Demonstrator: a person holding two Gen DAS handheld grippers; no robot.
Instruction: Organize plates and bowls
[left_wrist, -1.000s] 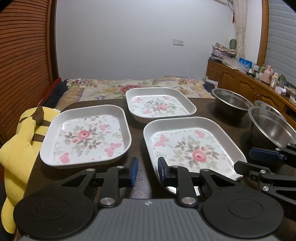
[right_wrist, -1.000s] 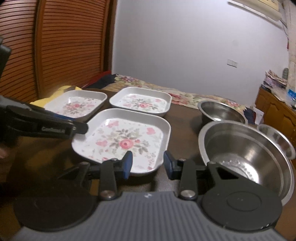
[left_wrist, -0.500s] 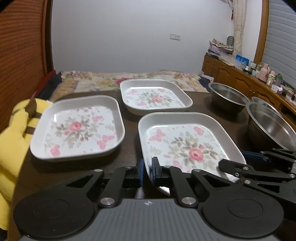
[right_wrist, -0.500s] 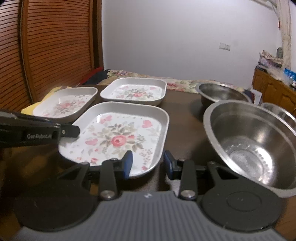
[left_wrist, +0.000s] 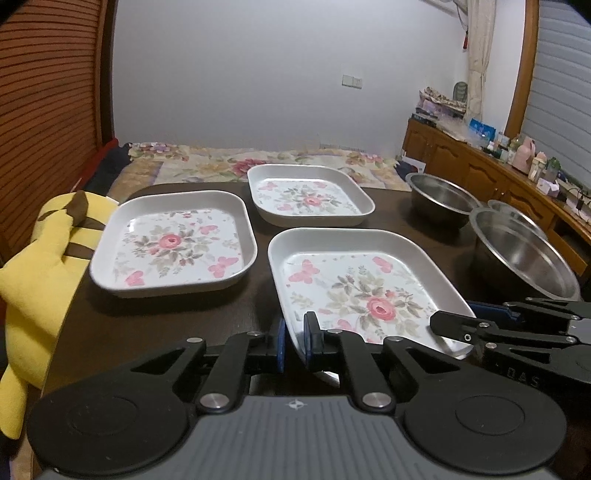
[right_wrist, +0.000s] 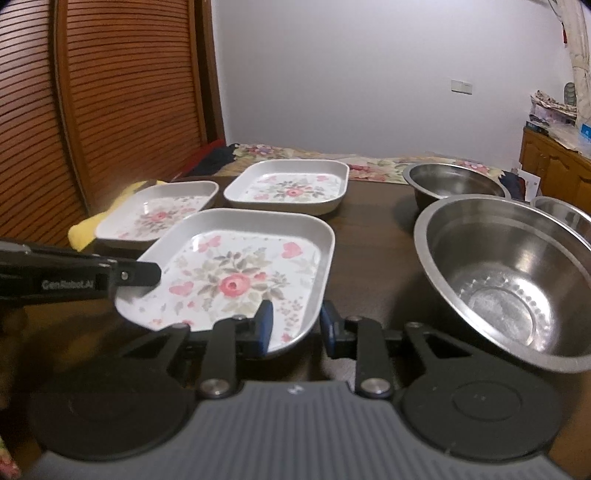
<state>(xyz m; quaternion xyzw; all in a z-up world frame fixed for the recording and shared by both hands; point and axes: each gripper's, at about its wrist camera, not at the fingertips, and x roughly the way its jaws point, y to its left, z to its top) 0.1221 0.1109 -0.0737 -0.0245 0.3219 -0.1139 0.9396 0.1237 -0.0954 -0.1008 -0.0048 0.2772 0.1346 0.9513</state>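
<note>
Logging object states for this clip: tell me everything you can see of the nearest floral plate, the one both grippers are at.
The nearest floral plate is a white, rounded-square dish with a raised rim, looking like melamine, printed with a pink rose, leaves and butterflies. It is empty and sits near the front of the dark table, apart from the other plates. The left gripper is shut on its near-left rim. The right gripper straddles its near-right corner, jaws just closing, pads not visibly pressing.
</note>
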